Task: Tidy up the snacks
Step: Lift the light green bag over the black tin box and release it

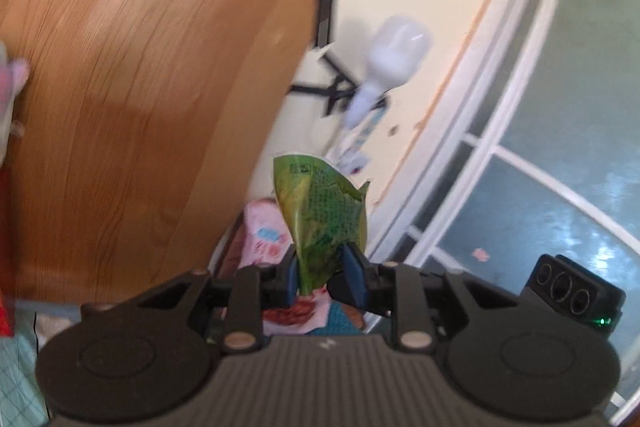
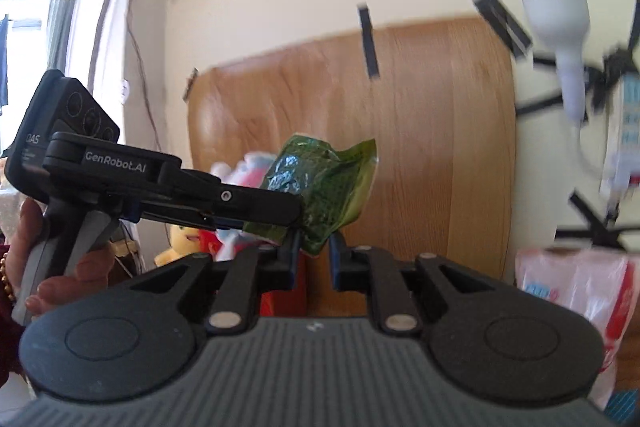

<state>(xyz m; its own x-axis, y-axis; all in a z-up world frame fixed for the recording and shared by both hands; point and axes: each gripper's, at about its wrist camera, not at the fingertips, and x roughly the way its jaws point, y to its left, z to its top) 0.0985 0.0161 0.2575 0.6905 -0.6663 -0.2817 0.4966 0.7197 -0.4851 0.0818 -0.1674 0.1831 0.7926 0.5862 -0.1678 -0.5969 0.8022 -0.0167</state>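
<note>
- green snack packet (image 1: 324, 215) pinched between left gripper (image 1: 326, 273) fingers, standing up past their tips.
- right gripper (image 2: 314, 259) fingers parted just below it.
- "genrobot.ai" on left gripper's side.
- wooden board (image 2: 420, 147) beyond fingertips.

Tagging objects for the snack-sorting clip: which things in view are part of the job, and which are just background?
Part of the job:
- green snack packet, pinched by the left gripper
- right gripper, its fingers either side of the packet's lower corner; grip unclear
- pink snack bag

Just lying about:
- wooden board
- white bulb
- stuffed toys
- window
</note>
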